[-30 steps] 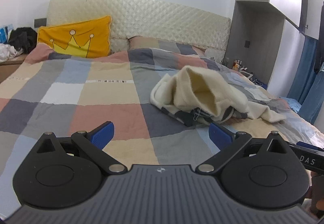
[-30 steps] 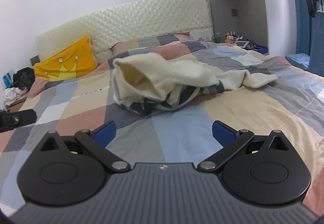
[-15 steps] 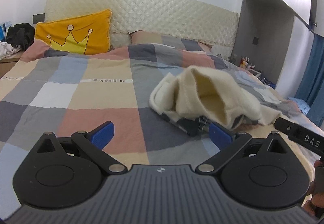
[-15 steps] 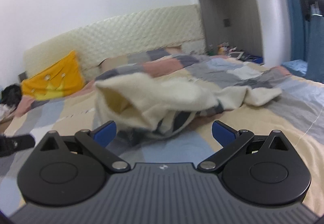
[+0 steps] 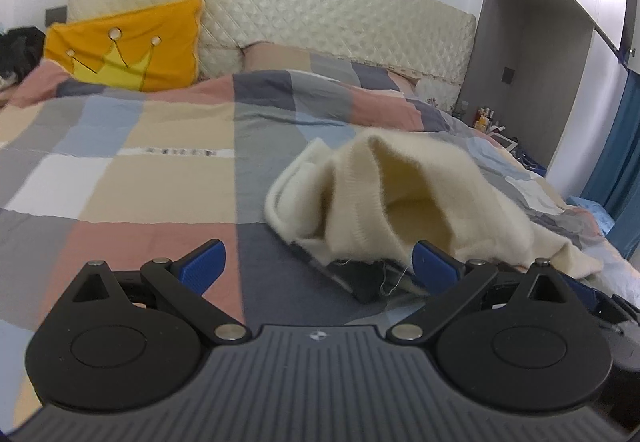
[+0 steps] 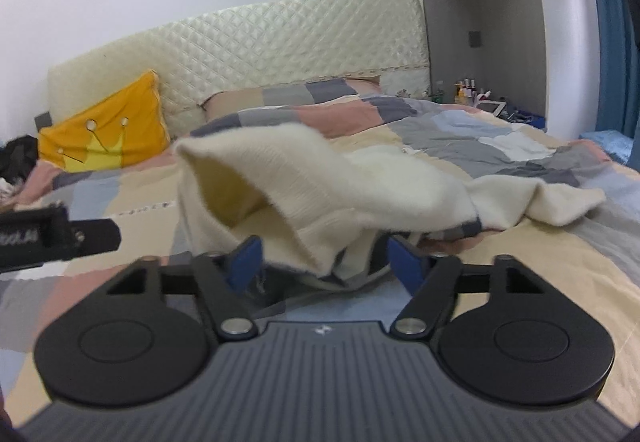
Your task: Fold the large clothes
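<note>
A: Nearest us, our right gripper point(image 6: 324, 262) has its jaws closing, with the hem of the cream sweater point(image 6: 320, 182) between the blue pads point(image 6: 246, 264). We can't tell whether they press on it yet.

B: Our left gripper point(image 5: 316, 262) stands wide open, gripping nothing; its right pad sits just at the sweater's point(image 5: 404, 198) near edge.

A: The sweater lies crumpled on the patchwork quilt point(image 5: 140, 178), its dark checked part mostly tucked under.

B: Further back are the yellow crown pillow point(image 5: 128, 50) and quilted headboard point(image 5: 320, 18). The bedside items are too small to make out.
</note>
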Motion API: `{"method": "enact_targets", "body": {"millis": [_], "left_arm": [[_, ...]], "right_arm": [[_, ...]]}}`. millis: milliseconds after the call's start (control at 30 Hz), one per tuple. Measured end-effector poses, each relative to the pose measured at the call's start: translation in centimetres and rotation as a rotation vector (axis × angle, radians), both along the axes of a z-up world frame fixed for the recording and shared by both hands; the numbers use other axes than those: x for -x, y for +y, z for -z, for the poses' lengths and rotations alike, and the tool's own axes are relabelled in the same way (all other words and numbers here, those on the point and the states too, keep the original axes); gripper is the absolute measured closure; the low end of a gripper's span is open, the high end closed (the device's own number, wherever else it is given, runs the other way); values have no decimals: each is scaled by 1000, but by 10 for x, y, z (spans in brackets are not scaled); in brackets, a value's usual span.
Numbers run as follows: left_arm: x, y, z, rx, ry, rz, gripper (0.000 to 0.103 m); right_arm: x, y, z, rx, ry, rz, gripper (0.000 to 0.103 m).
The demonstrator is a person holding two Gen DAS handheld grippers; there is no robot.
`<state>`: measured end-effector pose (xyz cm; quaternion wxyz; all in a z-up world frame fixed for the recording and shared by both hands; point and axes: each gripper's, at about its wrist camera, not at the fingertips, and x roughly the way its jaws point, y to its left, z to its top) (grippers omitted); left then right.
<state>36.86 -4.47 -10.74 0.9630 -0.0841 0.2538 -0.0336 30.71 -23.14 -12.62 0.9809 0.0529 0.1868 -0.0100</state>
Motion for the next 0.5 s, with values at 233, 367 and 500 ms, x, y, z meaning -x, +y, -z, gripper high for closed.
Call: {"method": "enact_targets", "body": {"millis": [233, 367, 500], "left_arm": [[-51, -7, 4, 54, 18, 32, 2], [-73, -8, 9, 61, 23, 21, 2], [-93, -5, 18, 112, 55, 19, 2]], "right_arm": [[-41, 14, 13, 102, 20, 13, 48], [-60, 20, 23, 137, 44, 18, 48], [-73, 29, 34, 192, 47, 12, 47]]}}
